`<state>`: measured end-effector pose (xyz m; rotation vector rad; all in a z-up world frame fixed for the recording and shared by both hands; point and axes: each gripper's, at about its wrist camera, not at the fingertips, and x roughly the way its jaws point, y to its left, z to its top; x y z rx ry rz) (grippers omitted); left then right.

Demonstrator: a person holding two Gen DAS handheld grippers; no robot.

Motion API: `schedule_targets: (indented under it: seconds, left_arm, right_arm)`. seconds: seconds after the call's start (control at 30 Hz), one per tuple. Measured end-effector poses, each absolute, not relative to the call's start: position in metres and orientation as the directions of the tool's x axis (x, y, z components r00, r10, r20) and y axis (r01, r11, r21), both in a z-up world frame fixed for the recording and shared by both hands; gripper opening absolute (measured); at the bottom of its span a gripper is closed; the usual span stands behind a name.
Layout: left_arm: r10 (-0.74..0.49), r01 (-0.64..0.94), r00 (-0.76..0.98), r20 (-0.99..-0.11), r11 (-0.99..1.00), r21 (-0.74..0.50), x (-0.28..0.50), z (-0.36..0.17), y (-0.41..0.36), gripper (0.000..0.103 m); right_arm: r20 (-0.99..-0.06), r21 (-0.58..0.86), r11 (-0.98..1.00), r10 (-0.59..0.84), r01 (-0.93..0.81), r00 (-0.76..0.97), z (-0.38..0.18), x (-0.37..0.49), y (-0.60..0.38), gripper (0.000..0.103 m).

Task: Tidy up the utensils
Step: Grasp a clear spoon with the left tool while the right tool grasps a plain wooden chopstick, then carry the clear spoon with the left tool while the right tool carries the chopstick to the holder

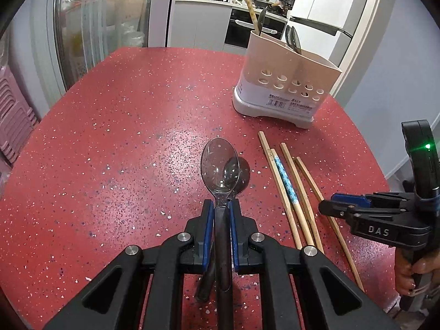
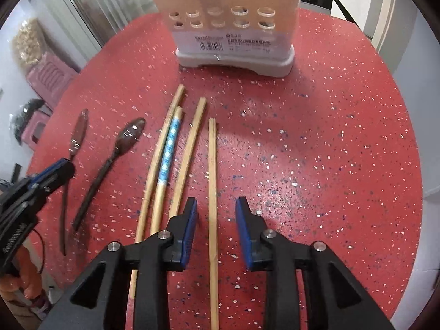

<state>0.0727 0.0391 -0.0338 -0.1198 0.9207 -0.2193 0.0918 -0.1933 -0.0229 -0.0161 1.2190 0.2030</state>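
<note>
Left gripper clamped on dark translucent plastic spoon, right gripper parted, straddling plain wooden chopstick, pads clear of it.

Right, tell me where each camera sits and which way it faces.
Left wrist: on the left gripper, angled down over its held spoon toward the caddy; its fingers show.
Right wrist: on the right gripper, angled down along a chopstick; open fingers show.
Shared: caddy, chopsticks, table, each other's gripper.

Red speckled table bears holder, four chopsticks, one spoon.
</note>
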Motion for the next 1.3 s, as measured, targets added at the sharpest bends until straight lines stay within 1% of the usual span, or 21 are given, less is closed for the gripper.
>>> schedule_targets:
  seconds: [0.1,0.13,0.17,0.27,0.33,0.5,0.83,1.03,1.3]
  left_arm:
    - [-0.242,0.136,0.588,-0.772,0.970,-0.200,0.072,-0.034,0.038,0.037]
    - [-0.243,0.137,0.589,-0.771,0.970,-0.200,0.071,-0.033,0.038,0.037]
    - [-0.244,0.138,0.591,-0.769,0.970,-0.201,0.071,-0.032,0.038,0.037]
    - [-0.246,0.135,0.600,-0.761,0.969,-0.207,0.069,-0.029,0.038,0.037]
    - [-0.248,0.133,0.607,-0.755,0.968,-0.211,0.068,-0.027,0.040,0.037]
    - [-0.249,0.129,0.619,-0.745,0.968,-0.216,0.068,-0.019,0.041,0.037]
    - [-0.262,0.128,0.653,-0.711,0.963,-0.237,0.073,0.006,0.036,0.037]
    - [-0.282,0.143,0.692,-0.664,0.956,-0.256,0.084,0.038,0.031,0.037]
    - [-0.297,0.171,0.756,-0.584,0.950,-0.262,0.119,0.086,0.018,0.037]
  right_arm:
    - [-0.944,-0.004,0.982,0.060,-0.191,0.325,-0.023,0.095,-0.180,0.024]
    - [-0.944,-0.026,0.978,0.045,-0.208,0.328,-0.023,0.095,-0.176,0.015]
    - [-0.945,-0.014,0.975,0.059,-0.220,0.321,-0.023,0.095,-0.174,0.006]
    - [-0.944,-0.002,0.975,0.071,-0.221,0.321,-0.023,0.095,-0.173,0.006]
    - [-0.935,0.065,0.976,0.133,-0.209,0.330,-0.018,0.093,-0.181,0.006]
    - [-0.892,0.146,0.965,0.224,-0.220,0.393,0.006,0.082,-0.198,0.006]
    - [-0.753,0.282,0.919,0.390,-0.275,0.530,0.068,0.069,-0.215,0.006]
    - [-0.693,0.301,0.905,0.425,-0.301,0.583,0.094,0.074,-0.217,0.006]
    - [-0.622,0.273,0.907,0.420,-0.319,0.661,0.140,0.094,-0.229,0.006]
